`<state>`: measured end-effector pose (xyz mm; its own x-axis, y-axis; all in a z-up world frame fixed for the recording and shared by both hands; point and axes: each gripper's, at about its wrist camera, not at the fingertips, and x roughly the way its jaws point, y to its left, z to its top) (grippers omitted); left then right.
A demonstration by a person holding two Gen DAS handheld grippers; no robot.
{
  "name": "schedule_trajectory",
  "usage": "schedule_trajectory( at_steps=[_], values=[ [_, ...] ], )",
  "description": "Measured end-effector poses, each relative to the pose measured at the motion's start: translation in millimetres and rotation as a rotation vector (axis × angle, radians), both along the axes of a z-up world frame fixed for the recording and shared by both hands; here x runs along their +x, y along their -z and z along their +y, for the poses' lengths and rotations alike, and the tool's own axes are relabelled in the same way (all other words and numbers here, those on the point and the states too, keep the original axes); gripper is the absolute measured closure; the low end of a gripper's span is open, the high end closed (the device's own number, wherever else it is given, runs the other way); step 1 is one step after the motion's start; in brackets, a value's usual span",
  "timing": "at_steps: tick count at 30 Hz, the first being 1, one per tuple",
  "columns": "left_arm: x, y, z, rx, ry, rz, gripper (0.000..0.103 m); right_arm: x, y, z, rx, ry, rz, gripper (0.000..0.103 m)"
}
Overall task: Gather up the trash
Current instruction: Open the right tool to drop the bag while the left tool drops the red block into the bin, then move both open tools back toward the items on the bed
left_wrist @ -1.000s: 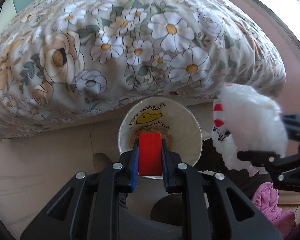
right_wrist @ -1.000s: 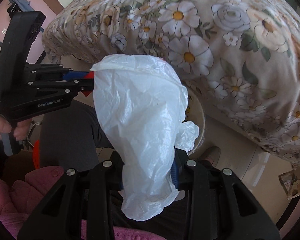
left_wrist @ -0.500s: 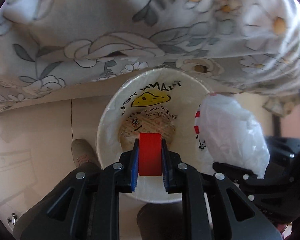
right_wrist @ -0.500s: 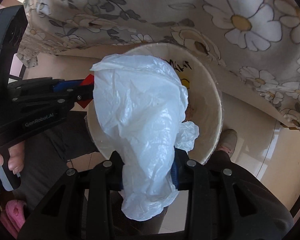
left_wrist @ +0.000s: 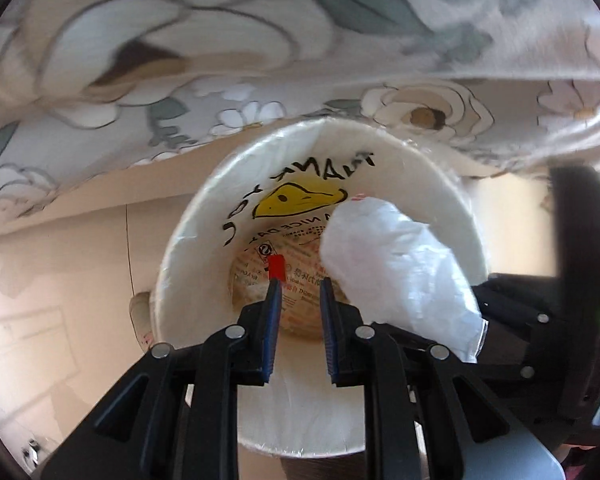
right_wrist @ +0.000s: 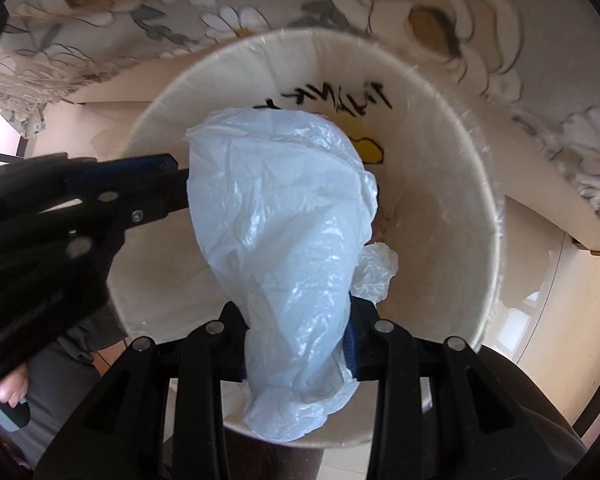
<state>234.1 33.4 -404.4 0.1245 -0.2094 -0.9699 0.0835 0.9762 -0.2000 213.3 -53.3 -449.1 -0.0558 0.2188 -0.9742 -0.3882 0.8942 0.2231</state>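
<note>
A white round bin [left_wrist: 472,216] with a yellow duck print stands on the floor under the bed's edge. My left gripper [left_wrist: 300,284] hangs over its mouth with the jaws apart and nothing between them. A small red piece [left_wrist: 277,268] shows beyond the left fingertip, down inside the bin over a printed wrapper [left_wrist: 300,304]. My right gripper [right_wrist: 300,340] is shut on a crumpled white plastic bag [right_wrist: 284,220], held over the bin [right_wrist: 488,200]. That bag [left_wrist: 396,272] reaches in from the right in the left wrist view. The left gripper [right_wrist: 172,172] comes in from the left.
A floral bedspread [left_wrist: 260,60] overhangs the bin's far side. Beige floor tiles [left_wrist: 60,272] lie to the left, with a shoe [left_wrist: 140,308] by the bin. A hand [right_wrist: 8,392] holds the left gripper's handle. Dark trouser legs [right_wrist: 72,360] are close below.
Both grippers have sunk from above the bed's edge down to the bin's mouth. The red block that filled the left jaws has left them and shows small inside the bin.
</note>
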Motion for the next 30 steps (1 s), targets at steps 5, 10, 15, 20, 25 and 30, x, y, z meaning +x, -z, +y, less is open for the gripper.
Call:
schedule_trajectory(
  at_steps=[5,10,15,20,25,30],
  values=[
    [2,5,3,-0.002,-0.014,0.029,0.072,4,5,9,-0.048,-0.02,-0.037,0.041],
    [3,3,10,-0.014,-0.047,0.034,0.061,5,6,13,-0.049,-0.029,-0.056,0.035],
    [-1,-1,15,-0.017,-0.057,0.03,0.058,3,4,18,-0.051,-0.044,-0.058,0.035],
    [-5,-5,17,-0.006,-0.063,0.029,0.056,-7,1,13,-0.051,-0.058,-0.054,0.035],
    [-10,-16,20,0.004,-0.076,0.01,0.056,-16,-7,7,-0.059,-0.085,-0.058,0.035],
    [-21,-38,33,-0.019,-0.102,0.012,0.054,-26,-35,-4,-0.057,-0.089,-0.085,0.035]
  ],
)
